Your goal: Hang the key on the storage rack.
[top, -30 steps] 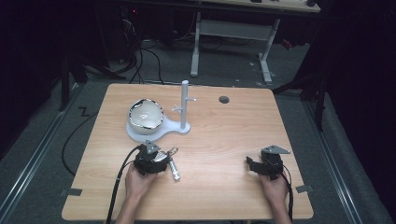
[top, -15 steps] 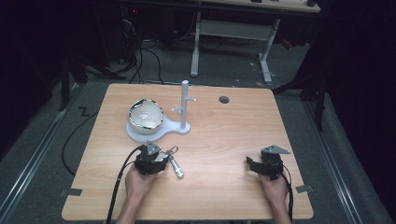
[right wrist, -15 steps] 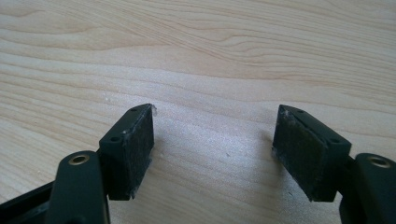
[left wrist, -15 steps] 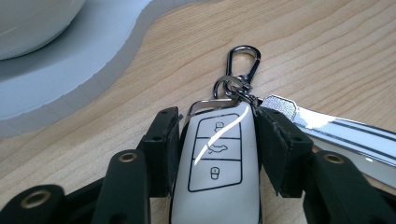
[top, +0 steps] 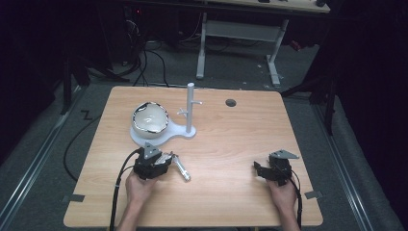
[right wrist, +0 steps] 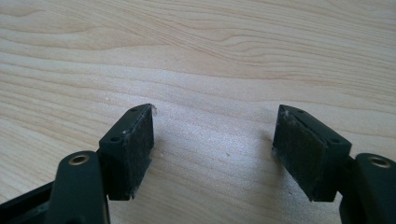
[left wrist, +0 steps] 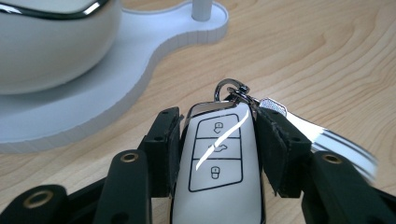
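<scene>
L gripper (left wrist: 218, 154) clamps key fob (left wrist: 218, 163), near table's (top: 231, 139) front-left.
Jaws just closed on fob's sides. White bowl (top: 150, 117) sits on stand base (top: 166, 135); contents unclear. R gripper (right wrist: 215, 144) spread, on bare wood.

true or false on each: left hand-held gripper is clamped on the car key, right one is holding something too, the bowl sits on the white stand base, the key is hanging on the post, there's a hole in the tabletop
1. The left hand-held gripper is clamped on the car key. True: both pads press its sides, the jaws having just closed on it.
2. The right hand-held gripper holds something. False: its jaws stand open with bare table between them.
3. The bowl sits on the white stand base. True.
4. The key hangs on the post. False: it lies low by the tabletop, in front of the stand.
5. The tabletop has a round hole. True, near the far edge.
</scene>
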`<action>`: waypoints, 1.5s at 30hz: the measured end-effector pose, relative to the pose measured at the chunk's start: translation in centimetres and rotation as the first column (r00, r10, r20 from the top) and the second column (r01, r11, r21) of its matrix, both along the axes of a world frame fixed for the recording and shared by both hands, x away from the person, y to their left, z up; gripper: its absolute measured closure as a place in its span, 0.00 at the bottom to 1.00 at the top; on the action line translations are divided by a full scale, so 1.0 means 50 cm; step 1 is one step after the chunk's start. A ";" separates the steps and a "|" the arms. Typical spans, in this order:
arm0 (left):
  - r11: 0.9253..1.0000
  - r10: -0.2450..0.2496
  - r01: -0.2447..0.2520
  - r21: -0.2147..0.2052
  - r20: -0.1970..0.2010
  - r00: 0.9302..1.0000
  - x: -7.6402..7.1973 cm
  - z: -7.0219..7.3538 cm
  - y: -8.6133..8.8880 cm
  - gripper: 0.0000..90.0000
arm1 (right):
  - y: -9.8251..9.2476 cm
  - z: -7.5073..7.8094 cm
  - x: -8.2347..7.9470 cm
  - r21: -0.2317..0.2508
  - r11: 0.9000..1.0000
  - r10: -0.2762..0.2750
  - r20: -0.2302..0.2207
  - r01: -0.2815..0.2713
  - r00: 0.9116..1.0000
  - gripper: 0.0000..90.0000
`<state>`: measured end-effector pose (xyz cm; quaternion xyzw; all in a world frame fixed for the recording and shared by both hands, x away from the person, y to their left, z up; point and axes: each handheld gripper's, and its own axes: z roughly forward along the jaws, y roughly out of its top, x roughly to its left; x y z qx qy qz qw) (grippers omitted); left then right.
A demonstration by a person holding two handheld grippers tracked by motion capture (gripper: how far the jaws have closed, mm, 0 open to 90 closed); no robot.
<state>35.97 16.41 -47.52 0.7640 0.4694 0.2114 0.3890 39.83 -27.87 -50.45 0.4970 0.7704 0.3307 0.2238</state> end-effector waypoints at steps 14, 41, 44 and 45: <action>0.999 0.006 0.000 -0.052 0.102 0.995 -0.014 0.078 0.009 0.58 | -0.001 0.000 0.000 0.000 1.000 0.004 0.000 -0.004 1.000 0.32; 0.998 -0.023 0.033 -0.061 0.159 0.987 0.007 0.137 0.006 0.58 | -0.001 0.000 0.000 0.001 1.000 0.006 0.000 -0.006 1.000 0.32; 0.998 -0.025 0.035 -0.059 0.160 0.987 0.010 0.140 0.004 0.58 | -0.001 0.000 0.000 0.001 1.000 0.006 0.000 -0.006 1.000 0.32; 0.998 -0.025 0.036 -0.060 0.163 0.986 0.011 0.142 0.004 0.58 | -0.001 0.000 0.000 0.001 1.000 0.006 0.000 -0.006 1.000 0.32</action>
